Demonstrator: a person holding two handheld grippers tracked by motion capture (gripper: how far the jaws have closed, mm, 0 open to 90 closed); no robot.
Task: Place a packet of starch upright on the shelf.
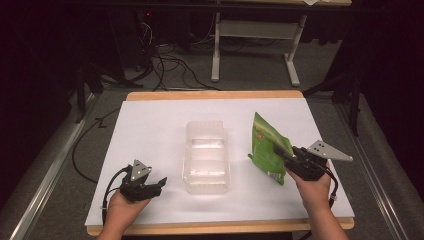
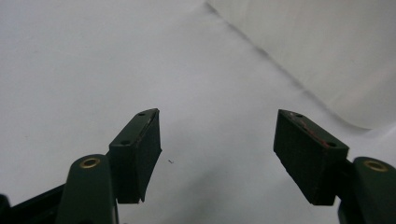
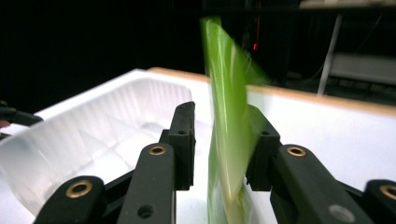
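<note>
Two grippers: right gripper (image 1: 286,156) w/ green pouch (image 1: 267,147) betw. its jaws, held upright above table (image 1: 150,130), just right of clear tray (image 1: 206,156). Left gripper (image 1: 159,184) wide open, empty, near tray's left.

Clear, ribbed plastic tray (image 1: 206,156) looks glossy; the green pouch (image 1: 268,147) at its 3 o'clock is shiny film. Matt white sheet covers the wood-edged counter (image 1: 150,125). Matt black gripper (image 2: 217,154) pads.
</note>
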